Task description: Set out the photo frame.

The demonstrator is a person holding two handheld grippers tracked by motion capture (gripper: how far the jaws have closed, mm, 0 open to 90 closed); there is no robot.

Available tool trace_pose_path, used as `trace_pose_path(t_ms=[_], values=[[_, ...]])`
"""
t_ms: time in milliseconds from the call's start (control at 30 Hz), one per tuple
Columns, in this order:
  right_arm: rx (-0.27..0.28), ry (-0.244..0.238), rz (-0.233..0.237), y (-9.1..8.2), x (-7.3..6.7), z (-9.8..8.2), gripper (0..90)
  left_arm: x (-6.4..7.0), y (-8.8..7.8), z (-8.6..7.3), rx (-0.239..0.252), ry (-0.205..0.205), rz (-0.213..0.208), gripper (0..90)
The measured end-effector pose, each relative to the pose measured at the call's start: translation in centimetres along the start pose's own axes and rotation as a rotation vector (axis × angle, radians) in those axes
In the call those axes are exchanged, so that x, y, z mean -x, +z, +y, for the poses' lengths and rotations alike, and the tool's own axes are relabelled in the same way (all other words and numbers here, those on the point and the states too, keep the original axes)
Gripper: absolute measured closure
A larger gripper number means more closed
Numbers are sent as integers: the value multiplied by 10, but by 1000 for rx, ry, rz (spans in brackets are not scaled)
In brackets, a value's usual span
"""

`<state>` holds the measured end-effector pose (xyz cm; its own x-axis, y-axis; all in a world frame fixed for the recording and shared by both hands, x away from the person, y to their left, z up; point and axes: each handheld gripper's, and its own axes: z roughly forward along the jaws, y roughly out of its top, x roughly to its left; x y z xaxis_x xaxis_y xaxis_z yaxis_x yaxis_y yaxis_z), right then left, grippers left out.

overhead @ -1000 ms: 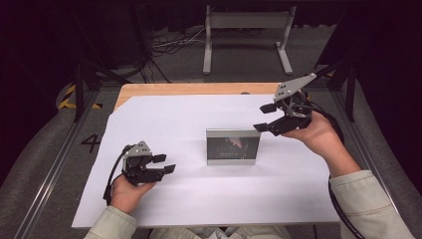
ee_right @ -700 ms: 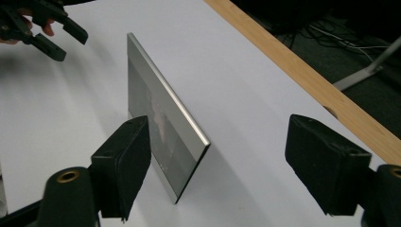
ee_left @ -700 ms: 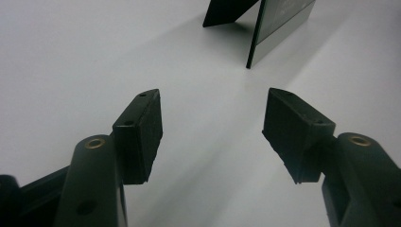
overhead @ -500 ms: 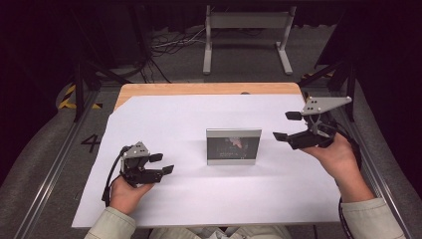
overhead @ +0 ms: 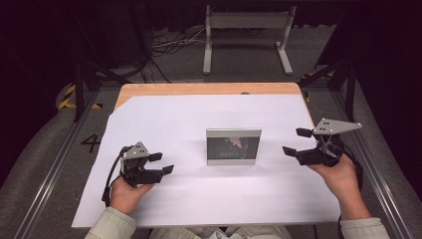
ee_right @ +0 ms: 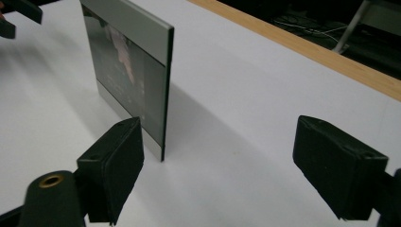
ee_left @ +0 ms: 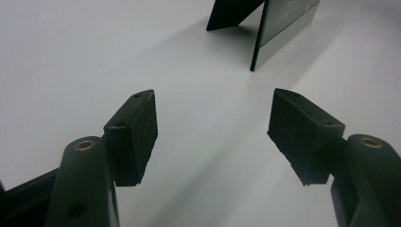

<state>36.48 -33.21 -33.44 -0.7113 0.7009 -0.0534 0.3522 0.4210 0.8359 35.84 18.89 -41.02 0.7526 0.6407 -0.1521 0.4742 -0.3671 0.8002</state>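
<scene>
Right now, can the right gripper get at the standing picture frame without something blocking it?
Probably yes. The right gripper is open, its jaws pointing toward the picture frame, and only bare white table cover lies between them. The frame's right edge faces it.

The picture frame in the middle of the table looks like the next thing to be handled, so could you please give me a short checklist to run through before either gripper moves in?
1. Picture frame upright on the white sheet: ok.
2. Rear stand open behind the frame, propping it: ok.
3. Left gripper open and holding nothing: ok.
4. Right gripper open and holding nothing: ok.
5. Both grippers apart from the frame, one on each side: ok.
6. Whether the frame will slide on the sheet when gripped: cannot tell.
</scene>
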Motion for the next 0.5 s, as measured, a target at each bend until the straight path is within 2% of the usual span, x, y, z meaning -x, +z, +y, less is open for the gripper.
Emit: trace_pose_path(t_ms=[33,133,167,367,500], values=[[-8,2,-1,2,1,-8,176,0,0,0,4,2,1,336],[-3,9,3,2,2,-14,176,-1,1,-1,3,4,4,335],[7,25,3,3,4,-21,176,-1,1,-1,3,5,7,335],[14,66,-7,12,8,-39,176,-2,1,-2,5,11,11,336],[-5,65,-19,19,10,-46,176,-4,1,-4,9,7,17,335]])
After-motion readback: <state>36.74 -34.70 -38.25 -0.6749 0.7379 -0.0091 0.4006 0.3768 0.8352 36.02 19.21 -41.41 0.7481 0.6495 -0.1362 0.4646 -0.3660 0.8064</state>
